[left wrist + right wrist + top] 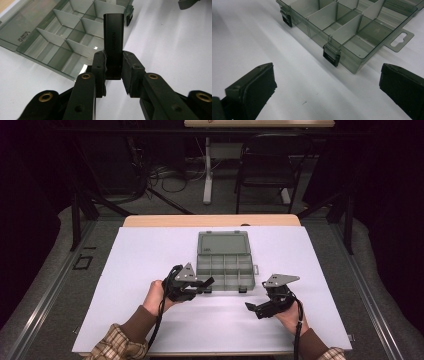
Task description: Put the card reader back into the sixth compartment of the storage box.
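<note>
Smoky grey plastic, the organiser box (pixel 224 261) lies open on the white bench (pixel 140 320), its lid flat behind the divided tray. At its front left corner the left hand-held gripper (pixel 113 72) is clamped on a small black oblong block (pixel 114 37), held just over the near compartments. Off the box's front right corner, the right hand-held gripper (pixel 325 82) gapes wide, grasping nothing
</note>
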A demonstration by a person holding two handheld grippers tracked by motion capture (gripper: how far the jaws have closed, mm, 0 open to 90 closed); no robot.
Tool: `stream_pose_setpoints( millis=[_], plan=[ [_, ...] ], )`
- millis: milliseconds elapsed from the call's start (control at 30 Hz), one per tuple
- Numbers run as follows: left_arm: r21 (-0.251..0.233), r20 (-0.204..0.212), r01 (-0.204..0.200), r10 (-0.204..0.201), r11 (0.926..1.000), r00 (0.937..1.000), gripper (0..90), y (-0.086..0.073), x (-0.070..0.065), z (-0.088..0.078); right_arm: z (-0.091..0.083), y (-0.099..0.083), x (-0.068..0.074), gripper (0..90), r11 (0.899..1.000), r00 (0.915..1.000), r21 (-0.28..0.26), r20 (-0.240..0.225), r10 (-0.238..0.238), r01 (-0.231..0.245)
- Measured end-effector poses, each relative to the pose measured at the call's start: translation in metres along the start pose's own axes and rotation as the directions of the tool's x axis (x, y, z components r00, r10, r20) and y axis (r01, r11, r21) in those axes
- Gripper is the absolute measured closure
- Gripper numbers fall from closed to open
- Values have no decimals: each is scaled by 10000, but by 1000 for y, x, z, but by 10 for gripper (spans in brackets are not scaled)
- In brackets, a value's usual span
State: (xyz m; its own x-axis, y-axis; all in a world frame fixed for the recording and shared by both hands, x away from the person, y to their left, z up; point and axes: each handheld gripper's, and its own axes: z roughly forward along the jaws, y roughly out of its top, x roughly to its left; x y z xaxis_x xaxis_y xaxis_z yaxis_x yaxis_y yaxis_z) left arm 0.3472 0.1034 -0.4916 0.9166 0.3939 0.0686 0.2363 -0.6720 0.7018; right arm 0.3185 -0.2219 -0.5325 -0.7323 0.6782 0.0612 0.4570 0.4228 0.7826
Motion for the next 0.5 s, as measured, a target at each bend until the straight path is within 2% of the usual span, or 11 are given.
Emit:
stream_pose_setpoints(
  millis=[133,500],
  plan=[
    [-97,-207,56,-58,9999,9998,734,1,1,0,0,0,1,0,10000,10000,73,-1,43,-43],
    [-287,-361,436,-447,9986,9983,734,2,5,4,0,0,1,0,10000,10000,48,40,30,-30]
  ],
)
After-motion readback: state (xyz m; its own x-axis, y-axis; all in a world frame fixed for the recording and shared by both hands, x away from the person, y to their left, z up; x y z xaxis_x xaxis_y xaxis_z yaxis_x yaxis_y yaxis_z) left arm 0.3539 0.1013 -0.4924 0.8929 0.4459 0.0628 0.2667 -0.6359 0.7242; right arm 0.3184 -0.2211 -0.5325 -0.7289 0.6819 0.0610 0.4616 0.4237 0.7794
